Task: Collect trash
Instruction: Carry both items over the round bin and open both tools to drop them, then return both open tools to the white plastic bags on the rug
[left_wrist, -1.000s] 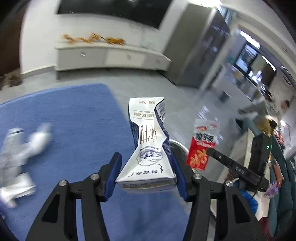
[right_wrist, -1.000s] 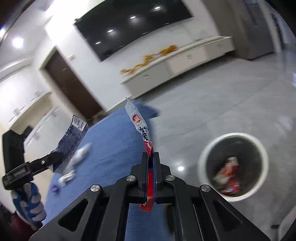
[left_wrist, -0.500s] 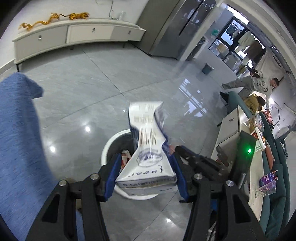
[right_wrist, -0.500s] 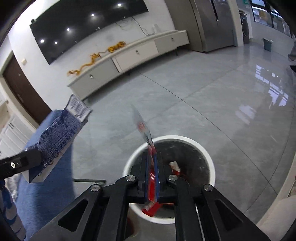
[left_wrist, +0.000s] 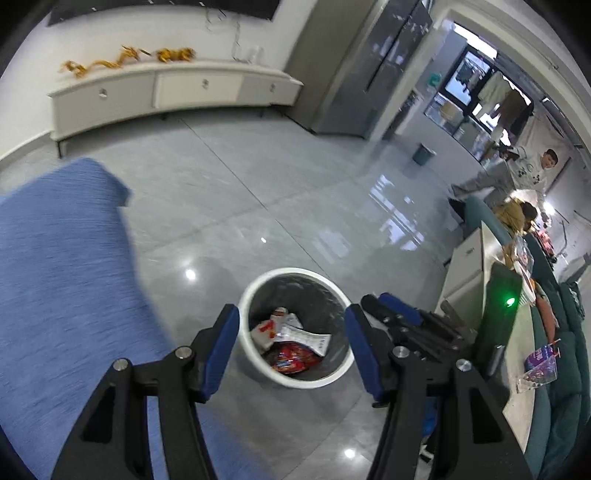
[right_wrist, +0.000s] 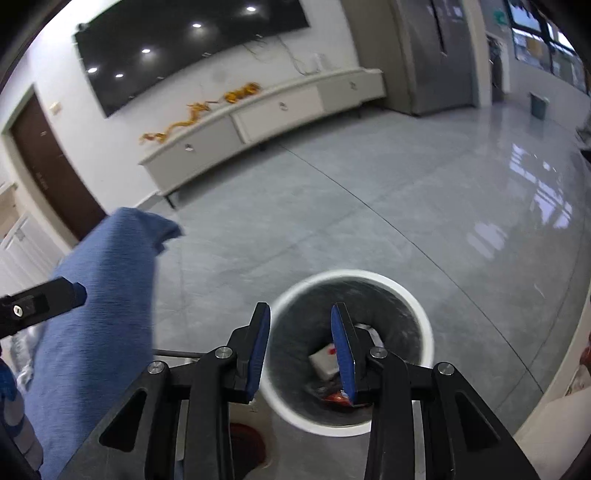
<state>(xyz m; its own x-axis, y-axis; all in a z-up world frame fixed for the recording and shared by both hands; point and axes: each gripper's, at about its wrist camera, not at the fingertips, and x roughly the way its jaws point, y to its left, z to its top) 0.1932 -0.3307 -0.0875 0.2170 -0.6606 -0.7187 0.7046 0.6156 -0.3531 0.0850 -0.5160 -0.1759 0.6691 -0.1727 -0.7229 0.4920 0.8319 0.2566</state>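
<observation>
A white-rimmed round trash bin with a dark liner stands on the grey tiled floor, and it also shows in the right wrist view. Inside lie a white milk carton, red snack wrappers and other litter. My left gripper is open and empty, held above the bin. My right gripper is open and empty, also above the bin, and it shows in the left wrist view at the bin's right side.
A blue cloth-covered table lies to the left of the bin, also in the right wrist view. A white low cabinet runs along the far wall. A counter and teal sofa stand at the right, with people beyond.
Both grippers opened over the bin. The milk carton left my left gripper and the red snack wrapper left my right gripper; both now lie in the bin.
</observation>
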